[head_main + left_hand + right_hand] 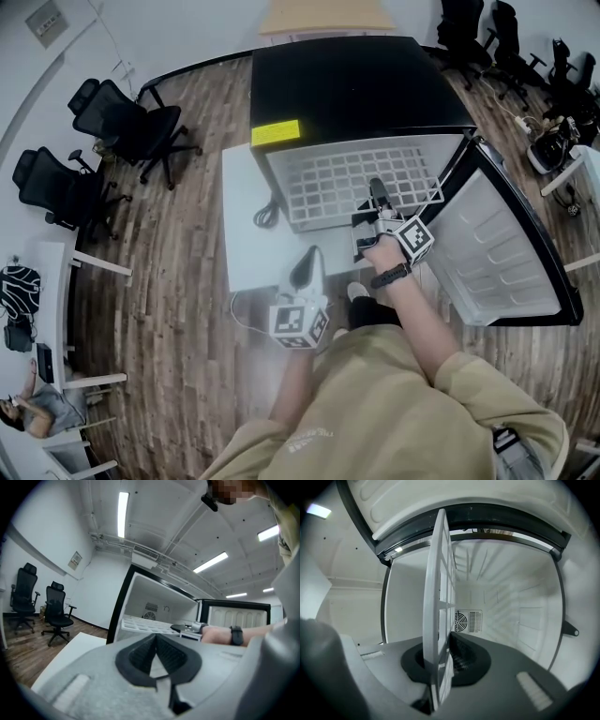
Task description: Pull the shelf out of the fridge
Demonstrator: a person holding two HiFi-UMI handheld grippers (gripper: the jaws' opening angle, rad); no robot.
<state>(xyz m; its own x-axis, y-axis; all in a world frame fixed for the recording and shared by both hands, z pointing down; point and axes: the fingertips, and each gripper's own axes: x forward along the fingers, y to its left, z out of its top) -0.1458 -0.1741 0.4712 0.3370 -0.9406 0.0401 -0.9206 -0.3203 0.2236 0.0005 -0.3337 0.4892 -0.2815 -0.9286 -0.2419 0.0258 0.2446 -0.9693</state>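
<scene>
Shelf sits pinched between jaws of right gripper; left gripper jaws pressed together.

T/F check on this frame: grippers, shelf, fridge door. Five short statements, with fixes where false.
1. The right gripper is shut on the front edge of the shelf. True.
2. The fridge door is closed. False: it stands wide open, swung out to the right.
3. The left gripper also grips the shelf. False: its jaws are together on nothing, and it is held away from the shelf.
4. The shelf is a white grid. True.
5. A yellow label sits on the black top of the fridge. True.
</scene>
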